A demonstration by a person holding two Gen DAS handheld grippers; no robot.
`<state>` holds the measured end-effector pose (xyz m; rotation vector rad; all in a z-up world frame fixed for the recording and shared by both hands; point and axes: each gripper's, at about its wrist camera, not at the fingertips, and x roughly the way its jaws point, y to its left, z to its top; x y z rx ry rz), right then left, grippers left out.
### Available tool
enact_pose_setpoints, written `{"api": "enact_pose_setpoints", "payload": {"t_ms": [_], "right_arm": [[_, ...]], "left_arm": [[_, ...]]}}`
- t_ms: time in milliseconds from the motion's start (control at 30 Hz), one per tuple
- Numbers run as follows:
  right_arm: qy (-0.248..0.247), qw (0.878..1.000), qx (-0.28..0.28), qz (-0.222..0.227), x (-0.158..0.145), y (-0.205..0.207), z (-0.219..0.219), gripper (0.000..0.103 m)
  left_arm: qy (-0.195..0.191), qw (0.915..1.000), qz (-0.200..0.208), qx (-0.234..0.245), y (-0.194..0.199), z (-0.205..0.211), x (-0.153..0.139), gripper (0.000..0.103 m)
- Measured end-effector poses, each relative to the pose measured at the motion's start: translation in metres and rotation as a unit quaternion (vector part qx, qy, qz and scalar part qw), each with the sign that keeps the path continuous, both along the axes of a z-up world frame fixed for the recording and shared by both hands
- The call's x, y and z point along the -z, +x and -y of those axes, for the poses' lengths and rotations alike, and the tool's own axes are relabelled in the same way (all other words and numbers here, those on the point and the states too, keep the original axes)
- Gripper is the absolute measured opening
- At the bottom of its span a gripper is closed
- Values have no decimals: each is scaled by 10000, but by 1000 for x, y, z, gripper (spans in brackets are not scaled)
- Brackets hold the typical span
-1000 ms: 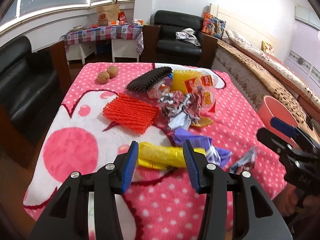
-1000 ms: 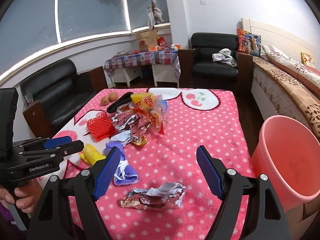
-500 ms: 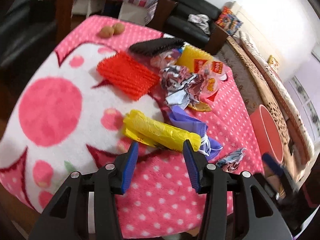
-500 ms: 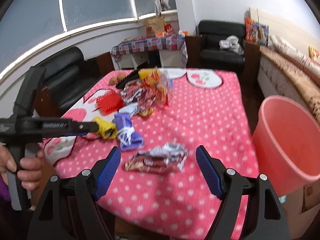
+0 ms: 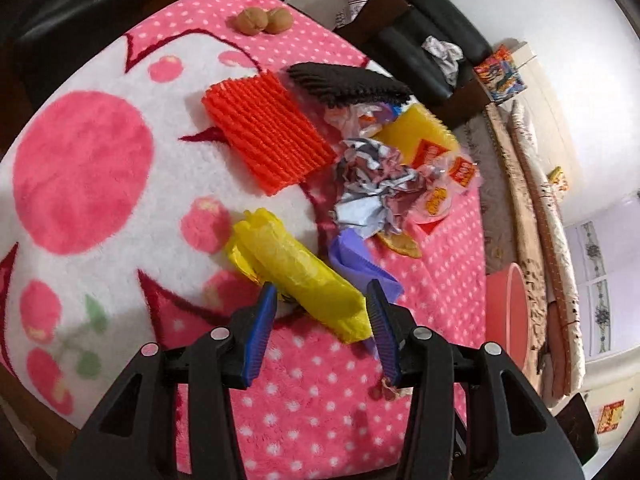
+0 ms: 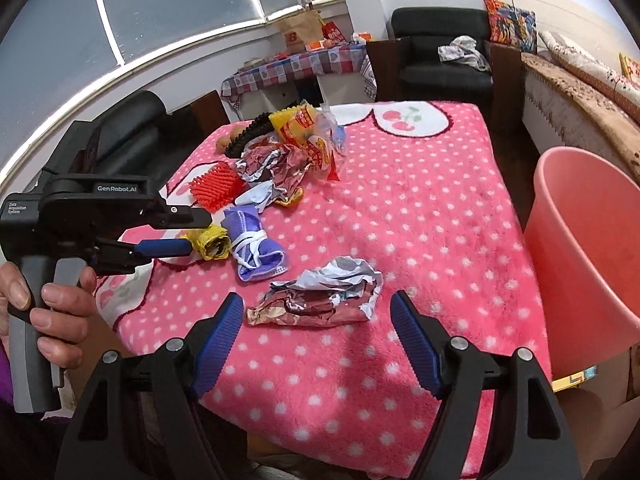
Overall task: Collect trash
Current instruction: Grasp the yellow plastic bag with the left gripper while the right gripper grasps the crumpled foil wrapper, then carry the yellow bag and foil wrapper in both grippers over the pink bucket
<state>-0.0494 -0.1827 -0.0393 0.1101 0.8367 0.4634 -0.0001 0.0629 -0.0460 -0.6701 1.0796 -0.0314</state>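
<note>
A rolled yellow plastic bag [image 5: 296,272] lies on the pink dotted blanket [image 5: 320,396], and its near end sits between the blue pads of my open left gripper [image 5: 320,322]. Right behind the roll is a purple mask [image 5: 352,260]. In the right wrist view, a crumpled silver-and-brown wrapper [image 6: 320,300] lies just ahead of my open right gripper [image 6: 320,338], with nothing between its fingers. There the left gripper [image 6: 192,234], held by a hand [image 6: 52,300], reaches the yellow bag [image 6: 210,242]. A pink bucket [image 6: 580,248] stands beside the table at right.
Farther back lies a heap of foil wrappers [image 5: 372,184] and snack packets [image 5: 440,172]. Beside it are an orange ribbed mat [image 5: 268,136], a black mat [image 5: 348,84] and two walnuts [image 5: 260,22]. A black armchair [image 6: 444,56] stands beyond the table.
My left gripper has tilted down and closed in on the yellow bag, whose end now lies between its pads. The right gripper has come nearer to the crumpled wrapper.
</note>
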Motion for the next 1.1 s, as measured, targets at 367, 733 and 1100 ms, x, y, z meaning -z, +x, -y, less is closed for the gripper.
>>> {"api": "enact_pose_setpoints", "payload": {"t_ms": [367, 733, 1100], "right_arm": [[-193, 9996, -128, -157, 11, 12, -15, 75], [-330, 9990, 2, -297, 22, 28, -26, 59], [-341, 9993, 56, -118, 14, 29, -24, 0]], "left_arm": [[496, 9982, 223, 260, -1, 11, -2, 7], [1643, 9809, 903, 513, -20, 20, -25, 7], [1822, 9736, 1156, 743, -21, 35, -31, 7]]}}
